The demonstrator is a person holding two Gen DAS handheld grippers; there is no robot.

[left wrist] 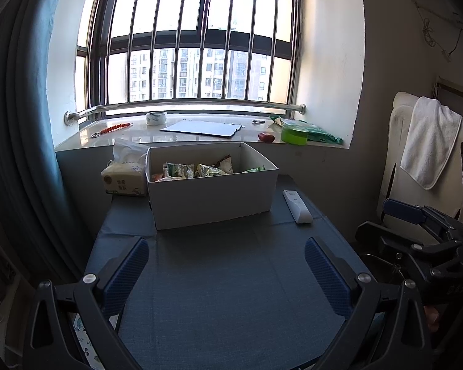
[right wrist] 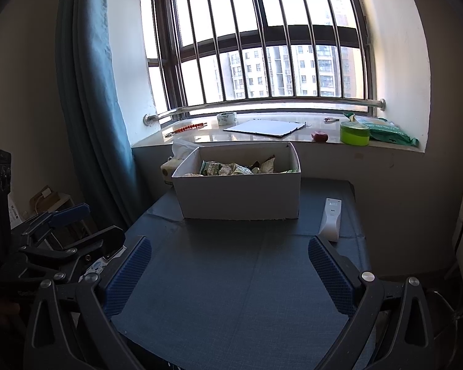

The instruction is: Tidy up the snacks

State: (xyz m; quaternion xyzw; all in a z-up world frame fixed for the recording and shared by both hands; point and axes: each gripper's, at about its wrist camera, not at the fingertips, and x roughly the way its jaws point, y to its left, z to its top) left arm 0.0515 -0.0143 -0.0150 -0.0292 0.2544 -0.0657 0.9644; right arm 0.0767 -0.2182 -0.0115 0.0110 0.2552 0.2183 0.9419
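A: Both our hand-held grippers sit released and empty at the near edge of the worktop (left wrist: 231,277), left hand-held gripper (left wrist: 227,265), right hand-held gripper (right wrist: 230,265).

B: Yep, and the snacks (left wrist: 197,170) are straight ahead, already in the white box (left wrist: 213,197) at the far end. Its long side faces us, looks a touch nearer our left.

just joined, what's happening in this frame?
Nothing is being handled yet. Both the left gripper and right gripper hover open and empty over the blue table. The snack packets sit in the white box at the table's far side, with a white remote to its right and a tissue pack to its left.
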